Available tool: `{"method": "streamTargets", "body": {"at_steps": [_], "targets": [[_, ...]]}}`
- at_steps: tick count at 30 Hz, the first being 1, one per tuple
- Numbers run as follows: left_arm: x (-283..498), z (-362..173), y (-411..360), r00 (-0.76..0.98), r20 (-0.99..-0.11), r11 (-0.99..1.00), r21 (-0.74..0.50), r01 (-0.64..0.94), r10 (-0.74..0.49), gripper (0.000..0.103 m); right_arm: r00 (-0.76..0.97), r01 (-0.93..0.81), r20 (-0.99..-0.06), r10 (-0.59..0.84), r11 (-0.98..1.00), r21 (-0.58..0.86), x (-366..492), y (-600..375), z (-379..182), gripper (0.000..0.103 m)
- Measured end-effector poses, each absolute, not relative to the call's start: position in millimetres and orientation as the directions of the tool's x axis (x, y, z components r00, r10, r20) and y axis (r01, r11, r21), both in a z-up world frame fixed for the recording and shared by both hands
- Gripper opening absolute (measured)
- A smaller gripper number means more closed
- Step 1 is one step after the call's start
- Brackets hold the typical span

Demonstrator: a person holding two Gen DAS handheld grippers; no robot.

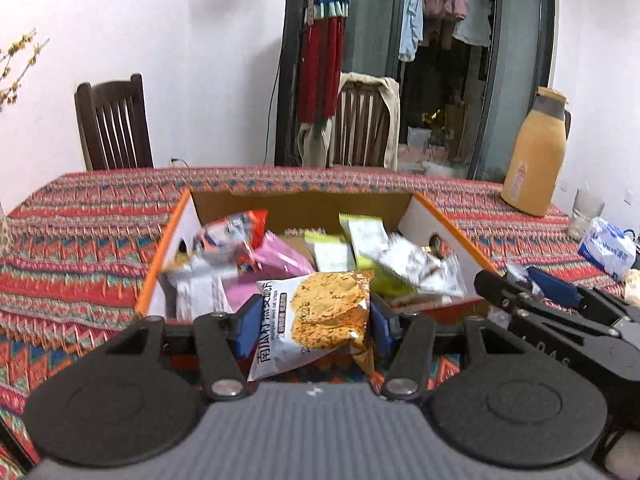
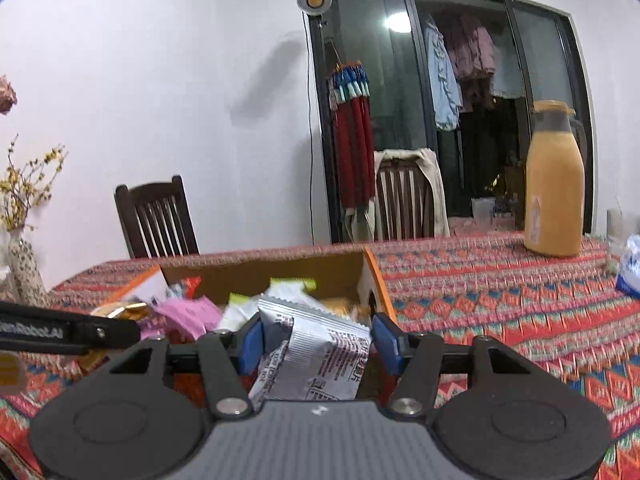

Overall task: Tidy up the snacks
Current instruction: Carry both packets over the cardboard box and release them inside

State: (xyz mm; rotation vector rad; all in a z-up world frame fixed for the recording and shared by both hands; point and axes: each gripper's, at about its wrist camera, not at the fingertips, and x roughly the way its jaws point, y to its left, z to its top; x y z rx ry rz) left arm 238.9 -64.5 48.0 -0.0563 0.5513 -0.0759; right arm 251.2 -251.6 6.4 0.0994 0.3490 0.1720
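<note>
Gripping a white crisp packet printed with round golden crackers [image 1: 316, 320], my left gripper [image 1: 312, 322] hovers near the open orange-edged cardboard box [image 1: 160, 256] of snacks on the patterned tablecloth [image 1: 80, 240]. My right gripper [image 2: 316, 344] clamps a crinkled silver foil sachet [image 2: 316, 356]; its front is hidden. Only the left view shows the box's blurred contents.

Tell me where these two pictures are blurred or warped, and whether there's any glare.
Left wrist view: packets in the cardboard box are motion-smeared, the held crisps packet is fairly sharp, and the door frame bows from fisheye. Right wrist view: a ceiling light glares off the glass door, the box packets are smeared, and the silver packet reads clearer.
</note>
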Motion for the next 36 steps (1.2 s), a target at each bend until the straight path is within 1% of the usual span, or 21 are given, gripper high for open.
{"method": "streamTargets", "body": {"at_steps": [5,9,13,16,21,25,29,30,32,33,34,35,36], "targets": [[258,66,-57,0.864,-0.499,0.997,-0.072,0.039,-0.070,0.056,0.943,-0.155,-0.282,0.179,0.983,0.103,267,-240,35,0.057],[277,83,-55,0.890,-0.455,0.998,-0.060,0.017,-0.043,0.056,0.954,-0.149,-0.249,0.170,0.984,0.100,290,-233,55,0.057],[301,84,-47,0.898,-0.439,0.998,-0.062,-0.023,-0.007,0.056,0.957,-0.144,-0.236,0.165,0.984,0.105,315,-228,60,0.057],[319,73,-40,0.894,-0.447,0.996,-0.066,-0.058,0.022,0.056,0.957,-0.137,-0.243,0.161,0.984,0.112,336,-223,53,0.057],[336,45,-22,0.892,-0.450,0.990,-0.097,-0.103,0.049,0.056,0.947,-0.142,-0.276,0.167,0.984,0.109,355,-216,24,0.057],[345,32,-16,0.872,-0.488,0.990,-0.092,-0.103,0.045,0.056,0.933,-0.156,-0.309,0.182,0.982,0.105,363,-213,12,0.057],[344,29,-18,0.872,-0.488,0.992,-0.082,-0.098,0.046,0.056,0.927,-0.167,-0.322,0.190,0.981,0.099,364,-211,5,0.057],[342,28,-19,0.874,-0.484,0.992,-0.080,-0.096,0.045,0.056,0.927,-0.168,-0.324,0.191,0.981,0.100,362,-210,4,0.057],[339,29,-19,0.879,-0.473,0.991,-0.078,-0.106,0.057,0.061,0.926,-0.169,-0.325,0.194,0.980,0.101,361,-211,4,0.060],[340,30,-18,0.882,-0.466,0.990,-0.075,-0.119,0.070,0.066,0.926,-0.167,-0.327,0.192,0.981,0.103,359,-212,4,0.060],[337,31,-18,0.887,-0.454,0.989,-0.072,-0.128,0.082,0.071,0.926,-0.164,-0.328,0.189,0.981,0.104,359,-212,4,0.067],[335,32,-17,0.893,-0.442,0.988,-0.075,-0.132,0.086,0.076,0.926,-0.161,-0.328,0.188,0.981,0.108,358,-213,4,0.082],[333,33,-16,0.897,-0.432,0.987,-0.079,-0.139,0.092,0.091,0.927,-0.152,-0.327,0.181,0.982,0.111,357,-214,4,0.091]]}}
